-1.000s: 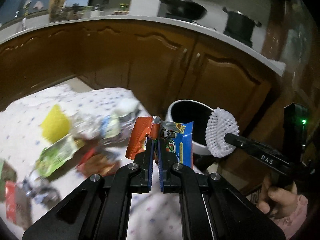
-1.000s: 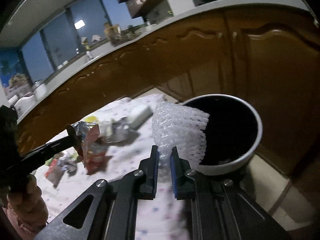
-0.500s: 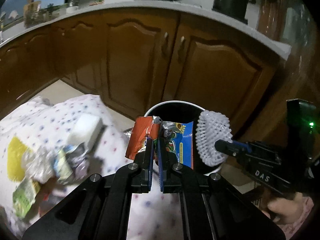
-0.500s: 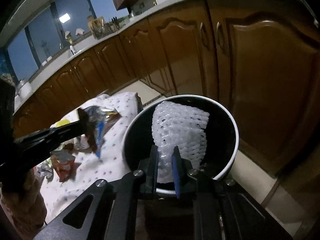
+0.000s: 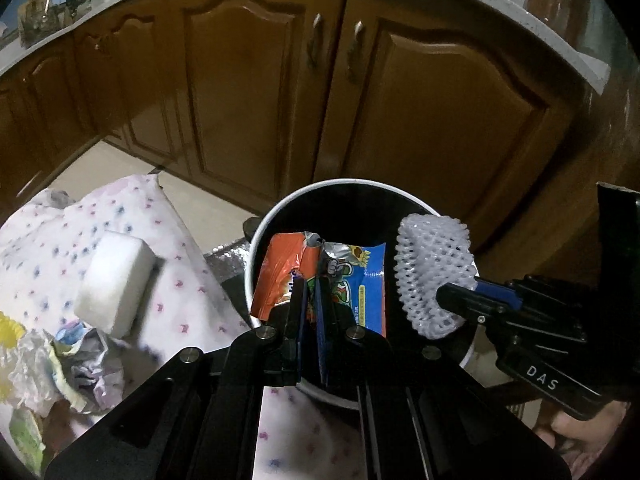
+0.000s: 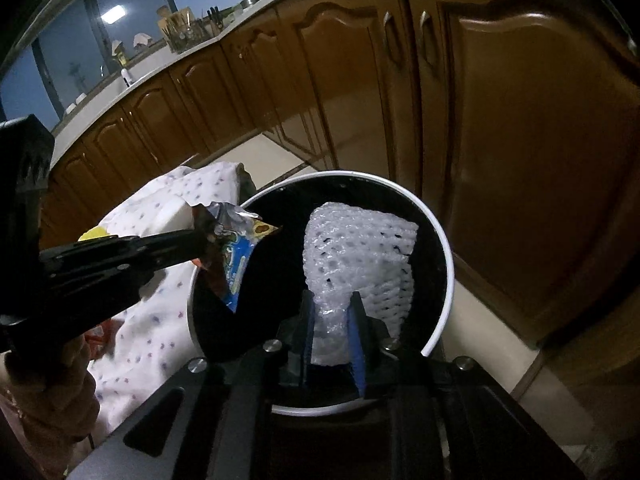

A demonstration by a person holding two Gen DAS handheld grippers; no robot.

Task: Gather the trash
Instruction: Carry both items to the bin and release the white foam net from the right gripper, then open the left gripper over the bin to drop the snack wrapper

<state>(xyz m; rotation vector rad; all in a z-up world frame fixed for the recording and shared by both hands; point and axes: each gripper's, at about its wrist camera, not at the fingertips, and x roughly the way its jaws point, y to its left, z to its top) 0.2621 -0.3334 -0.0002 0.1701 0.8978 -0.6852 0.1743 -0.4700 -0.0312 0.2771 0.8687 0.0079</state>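
A white-rimmed bin with a black inside (image 5: 280, 208) (image 6: 436, 240) stands beside the table. My left gripper (image 5: 310, 292) is shut on orange and blue snack wrappers (image 5: 352, 272) and holds them over the bin's mouth; the wrappers also show in the right wrist view (image 6: 234, 256). My right gripper (image 6: 332, 304) is shut on a white foam fruit net (image 6: 360, 248) and holds it over the bin; the jaws stand slightly apart around it. The net also shows in the left wrist view (image 5: 432, 268).
A spotted white tablecloth (image 5: 120, 216) carries a white sponge block (image 5: 114, 280), crumpled wrappers (image 5: 80, 356) and a yellow piece (image 5: 8, 328). Brown kitchen cabinets (image 5: 360, 100) stand close behind the bin.
Both grippers have moved from above the table to over the bin, each still holding its trash. The right jaws look a little wider around the net.
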